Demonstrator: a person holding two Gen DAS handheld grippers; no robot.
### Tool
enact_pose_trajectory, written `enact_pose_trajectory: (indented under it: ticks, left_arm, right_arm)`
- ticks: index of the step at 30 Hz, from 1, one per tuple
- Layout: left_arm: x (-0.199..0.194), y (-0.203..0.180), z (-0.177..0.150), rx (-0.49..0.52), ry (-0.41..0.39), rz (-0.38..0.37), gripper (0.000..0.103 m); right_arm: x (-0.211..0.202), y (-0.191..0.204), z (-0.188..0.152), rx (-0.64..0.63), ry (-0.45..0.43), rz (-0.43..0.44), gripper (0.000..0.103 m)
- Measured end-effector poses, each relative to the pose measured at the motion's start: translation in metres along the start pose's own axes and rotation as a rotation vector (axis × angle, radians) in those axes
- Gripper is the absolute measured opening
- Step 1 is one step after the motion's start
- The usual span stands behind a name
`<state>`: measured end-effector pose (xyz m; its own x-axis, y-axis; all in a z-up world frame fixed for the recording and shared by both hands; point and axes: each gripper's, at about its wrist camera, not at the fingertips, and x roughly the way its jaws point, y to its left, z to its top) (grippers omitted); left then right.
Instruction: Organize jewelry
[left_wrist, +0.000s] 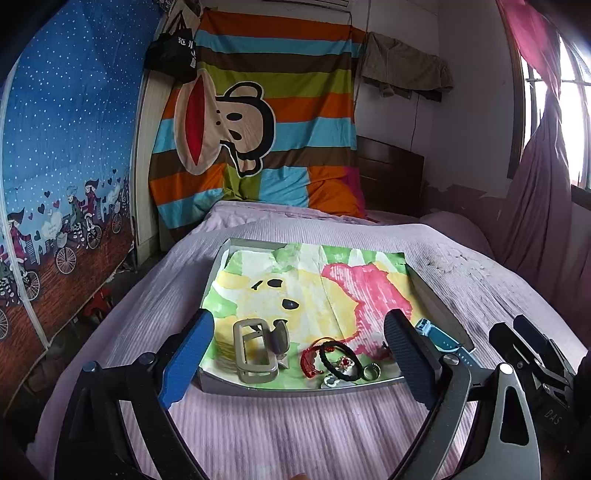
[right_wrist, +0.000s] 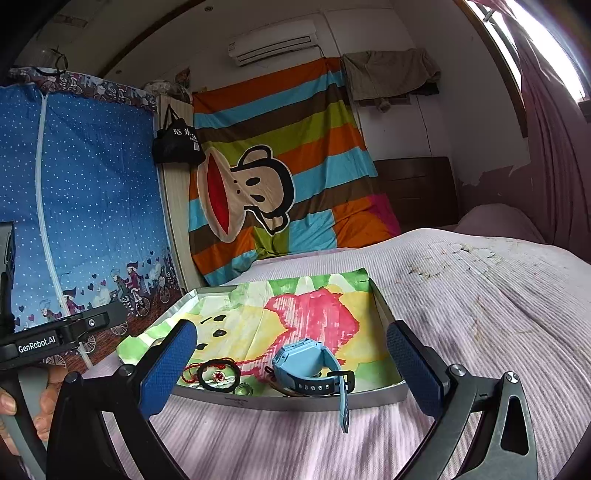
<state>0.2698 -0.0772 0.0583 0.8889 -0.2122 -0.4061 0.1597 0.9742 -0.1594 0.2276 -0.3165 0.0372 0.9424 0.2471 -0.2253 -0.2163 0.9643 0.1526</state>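
Presently catalogued, on a bed (left_wrist: 295, 424) under a pale lilac ribbed cover:

Tray (left_wrist: 428, 291): shallow, grey-rimmed, rectangular, lined with a painted paper sheet (left_wrist: 306, 280) in green, yellow and pink. It lies flat on the bed, with all jewelry gathered along its near edge.

Buckle (left_wrist: 255, 350): grey rectangular frame, near-left part of the tray, with a small greyish clip-like piece just beside it on the right.

Red cord bracelet (left_wrist: 308, 356): near the middle of the near edge, overlapping the black braided bracelet (left_wrist: 338, 360), which carries a red-stoned charm. In the right wrist view the same black braided loop sits beside the left finger pad.

Ring (left_wrist: 371, 370): metal band, just right of the black bracelet, close to the tray's front rim.

Watch (right_wrist: 308, 369): light blue, with a square case, at the near-right part of the tray; one strap end hangs over the front rim onto the bed cover.

Left gripper (left_wrist: 299, 365): blue-padded fingers spread wide apart, nothing between the pads; it hovers before the tray's near edge.

Right gripper (right_wrist: 291, 369): fingers likewise spread wide and released, the watch lying apart from both pads.

Hand (right_wrist: 44, 402): a person's fingers wrapped on the left gripper's handle, seen at the left edge of the right wrist view.
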Motion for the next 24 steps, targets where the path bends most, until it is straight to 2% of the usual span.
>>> enact_pose_trajectory:
  ticks: [5,13,24]
  left_arm:
    - [-0.031,-0.007,-0.01,0.02,-0.023,0.011,0.096]
    - [-0.082,-0.017,-0.03,0.068,-0.051,0.024,0.097]
    - [-0.136,-0.021,-0.055,0.039,-0.094,0.033,0.101]
  right_arm:
    - [-0.027,0.01,0.001,-0.017,-0.033,0.026,0.103]
    - [-0.064,0.026,-0.008,-0.016,-0.048,0.043,0.103]
    - [-0.102,0.039,-0.024,-0.037,-0.038,0.037,0.103]
